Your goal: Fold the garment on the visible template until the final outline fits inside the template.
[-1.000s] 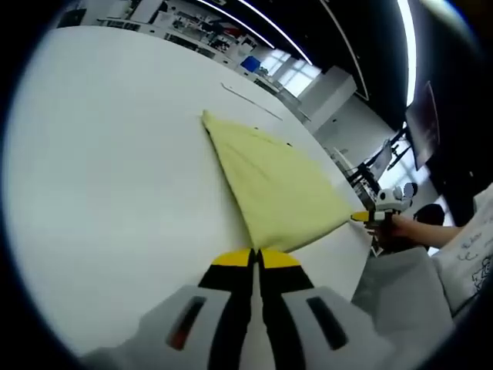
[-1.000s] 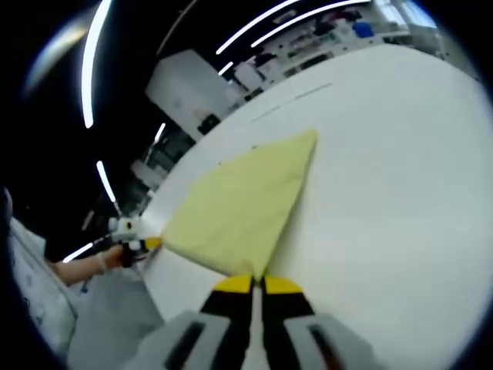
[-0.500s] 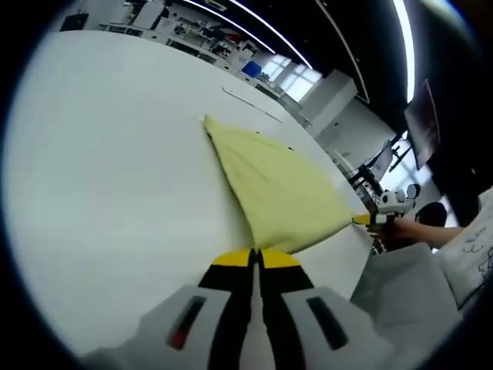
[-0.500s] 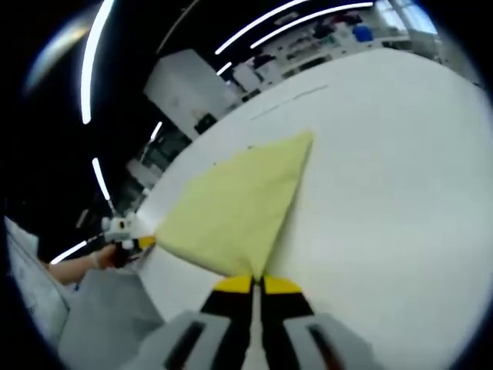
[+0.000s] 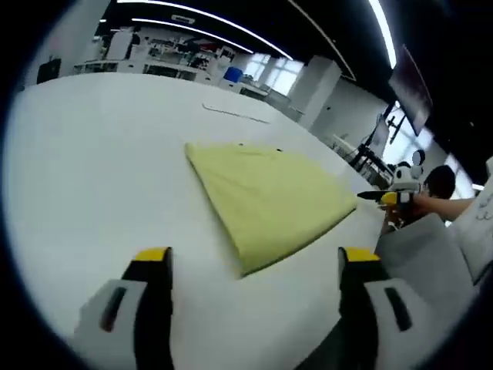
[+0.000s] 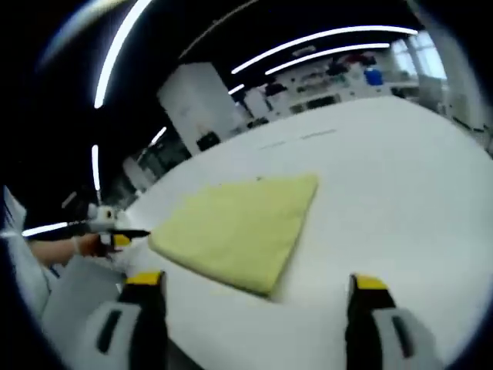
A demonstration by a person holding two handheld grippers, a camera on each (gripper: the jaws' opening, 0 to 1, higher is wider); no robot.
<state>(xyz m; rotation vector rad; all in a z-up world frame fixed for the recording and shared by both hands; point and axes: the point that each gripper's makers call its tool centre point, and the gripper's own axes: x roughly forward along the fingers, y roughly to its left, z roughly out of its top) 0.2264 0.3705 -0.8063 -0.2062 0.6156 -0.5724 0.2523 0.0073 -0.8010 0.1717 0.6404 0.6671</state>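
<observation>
White table [image 5: 69,177] first — the yellow garment [image 5: 266,196] lies folded flat on it, near edge just ahead of both grippers. Left gripper [image 5: 246,258] jaws wide apart, holding nothing; right gripper [image 6: 250,281] same. Fold step looks finished — next, check the outline against the template, which I can't make out.

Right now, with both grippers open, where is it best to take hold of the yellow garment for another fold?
Probably at the near corner of the yellow garment, which points toward the open left gripper. The cloth lies flat on the white table, so come in low from the near side and pinch the layered edge. The right gripper could take its own near corner likewise.
</observation>
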